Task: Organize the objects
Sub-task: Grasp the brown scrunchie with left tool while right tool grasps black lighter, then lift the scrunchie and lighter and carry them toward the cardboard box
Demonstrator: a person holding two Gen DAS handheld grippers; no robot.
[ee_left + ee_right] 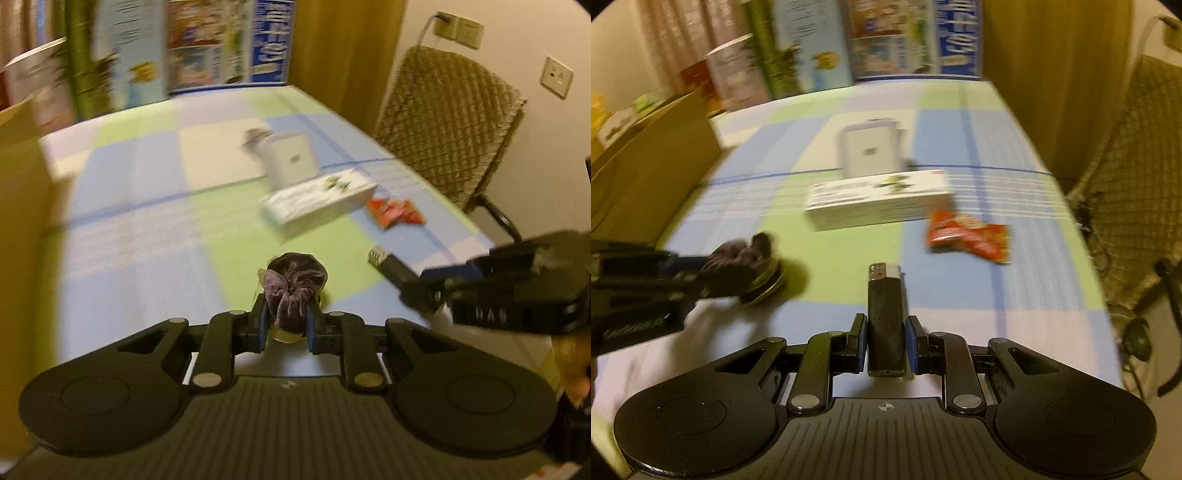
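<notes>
The left gripper (286,323) is clamped on a dark purple velvet scrunchie (295,288), with a yellowish round thing, too blurred to name, caught under it; the right gripper (885,345) pinches a black lighter (885,314) by its body, metal head pointing forward; both loads seem lifted just above the checked tablecloth (849,258), so the step in hand looks like carrying. Further on lie a long white carton (879,201), a red snack packet (967,236) just beside it, then a white device (870,147) behind; the open cardboard box (653,166) stands at the left edge. Next, I judge, each gripper must travel left over that box and let go.
</notes>
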